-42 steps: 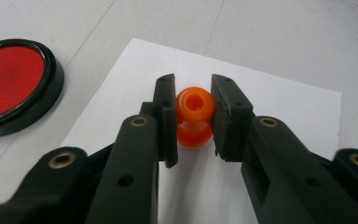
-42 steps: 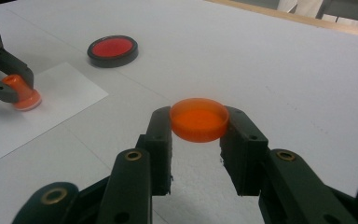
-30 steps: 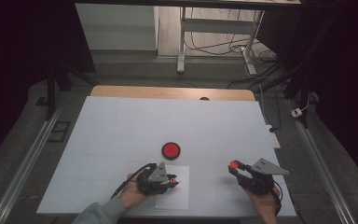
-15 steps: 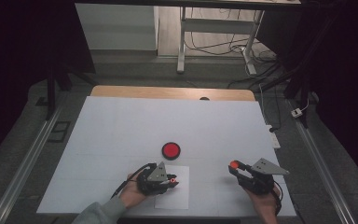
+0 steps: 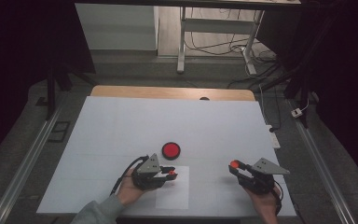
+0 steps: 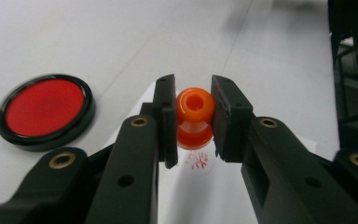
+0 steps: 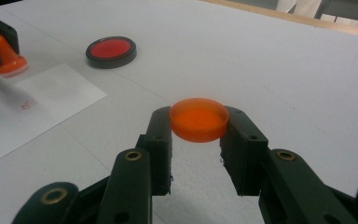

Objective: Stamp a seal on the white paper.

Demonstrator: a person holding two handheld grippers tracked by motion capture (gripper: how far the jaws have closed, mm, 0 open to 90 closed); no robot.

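Observation:
My left gripper (image 6: 194,112) is shut on a small orange stamp (image 6: 195,103), held by its handle just above a white sheet of paper (image 5: 172,192). A faint red print (image 6: 196,161) shows on the sheet right under the stamp. A round red ink pad (image 5: 171,150) in a black case lies open on the table just beyond the sheet. Farther right, my right gripper (image 7: 199,125) is shut on a shallow orange cap (image 7: 199,116), held level a little above the table. The right gripper view also takes in the stamp (image 7: 7,58) and the ink pad (image 7: 111,50) at the upper left.
The work surface is a large white board (image 5: 121,126) with a wooden strip (image 5: 168,92) along its far edge. Metal rails (image 5: 28,158) run down both sides. A white frame leg (image 5: 182,42) and cables stand on the floor behind.

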